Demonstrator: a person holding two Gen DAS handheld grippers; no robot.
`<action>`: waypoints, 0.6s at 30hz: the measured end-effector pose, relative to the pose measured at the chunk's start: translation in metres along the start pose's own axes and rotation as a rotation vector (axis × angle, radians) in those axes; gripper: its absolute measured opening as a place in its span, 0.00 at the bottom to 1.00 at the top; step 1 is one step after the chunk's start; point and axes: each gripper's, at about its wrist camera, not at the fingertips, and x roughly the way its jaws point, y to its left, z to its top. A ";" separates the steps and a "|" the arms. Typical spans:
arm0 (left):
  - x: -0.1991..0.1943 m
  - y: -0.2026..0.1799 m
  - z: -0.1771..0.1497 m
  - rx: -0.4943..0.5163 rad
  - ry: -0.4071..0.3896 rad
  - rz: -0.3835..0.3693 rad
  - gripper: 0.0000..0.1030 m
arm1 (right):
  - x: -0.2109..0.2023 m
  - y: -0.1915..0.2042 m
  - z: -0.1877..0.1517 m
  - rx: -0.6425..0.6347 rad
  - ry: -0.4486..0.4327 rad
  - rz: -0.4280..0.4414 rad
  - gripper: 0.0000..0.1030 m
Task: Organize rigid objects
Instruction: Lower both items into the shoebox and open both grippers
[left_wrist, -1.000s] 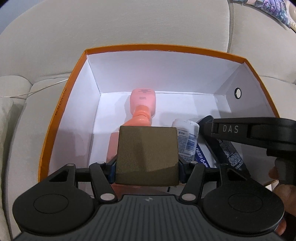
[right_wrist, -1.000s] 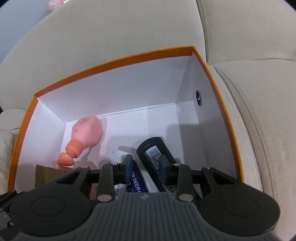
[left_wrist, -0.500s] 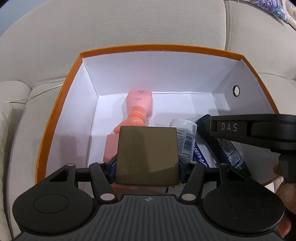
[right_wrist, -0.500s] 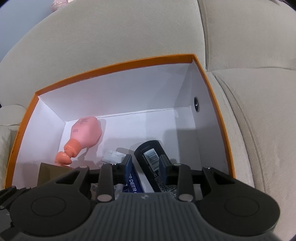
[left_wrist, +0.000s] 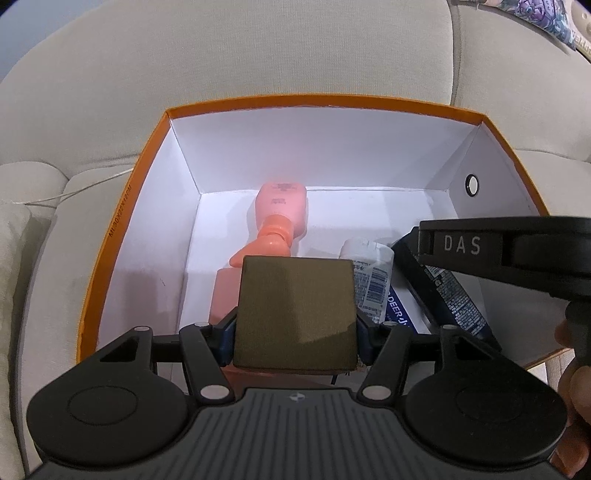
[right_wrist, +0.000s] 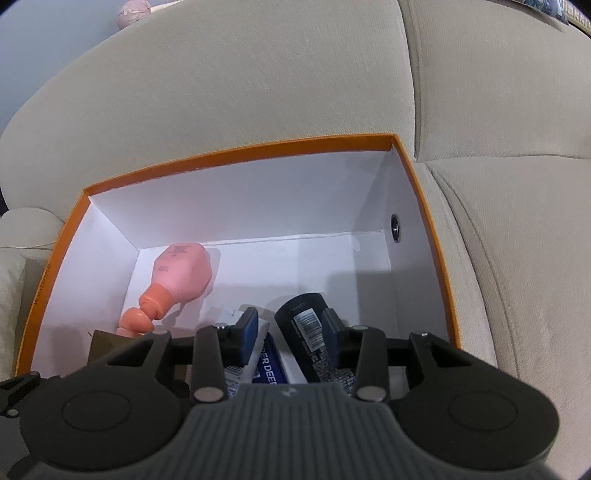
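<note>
Packing step, I judge: the left gripper (left_wrist: 295, 328), jaws opening, still clasps the olive-brown box (left_wrist: 295, 314) at lower centre over the orange shoebox (left_wrist: 122, 206), while the right gripper (right_wrist: 290, 332), opening, releases the black bottle (right_wrist: 306, 332); next, lower and free the box.

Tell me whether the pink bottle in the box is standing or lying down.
Lying down. The pink bottle rests lengthwise on the floor of the orange box, cap toward the cameras.

In the box (left_wrist: 122, 236) on the sofa (left_wrist: 258, 55), a pump bottle (left_wrist: 282, 210) lies left of two tubes (right_wrist: 306, 332), apparently side by side.
</note>
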 end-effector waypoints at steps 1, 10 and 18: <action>-0.001 0.000 0.000 0.000 -0.002 -0.001 0.69 | -0.001 0.000 0.000 -0.001 -0.002 0.001 0.39; -0.009 0.002 -0.001 -0.006 -0.025 0.000 0.72 | -0.014 -0.001 0.001 -0.008 -0.034 -0.004 0.42; -0.034 0.004 -0.003 0.003 -0.104 0.013 0.73 | -0.036 0.003 0.001 -0.028 -0.078 0.003 0.44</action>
